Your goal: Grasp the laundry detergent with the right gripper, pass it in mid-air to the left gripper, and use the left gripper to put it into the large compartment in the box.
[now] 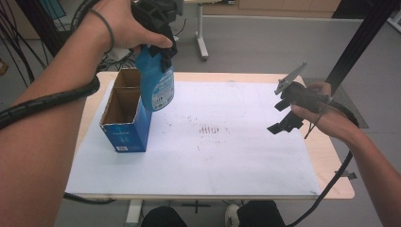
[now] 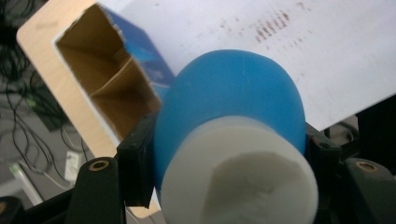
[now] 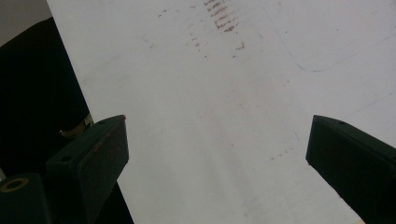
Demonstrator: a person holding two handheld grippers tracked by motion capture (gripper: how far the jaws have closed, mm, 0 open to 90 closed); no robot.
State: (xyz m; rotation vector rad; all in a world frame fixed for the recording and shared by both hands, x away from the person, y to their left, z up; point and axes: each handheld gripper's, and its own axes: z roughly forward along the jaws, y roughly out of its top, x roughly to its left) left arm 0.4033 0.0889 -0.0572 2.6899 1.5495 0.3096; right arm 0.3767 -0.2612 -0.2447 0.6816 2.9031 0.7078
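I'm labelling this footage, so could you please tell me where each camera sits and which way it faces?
High view: above the person's side, facing forward and down on the table; both forearms show.
Left gripper view: on the left gripper, looking past its blue bottle into the cardboard box.
Right gripper view: on the right gripper, facing down; open fingers.
All share the stained white sheet.

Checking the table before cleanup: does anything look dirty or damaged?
Yes: brownish stains mark the middle of the white sheet, in short smeared rows. The blue box's top edge looks roughly torn.
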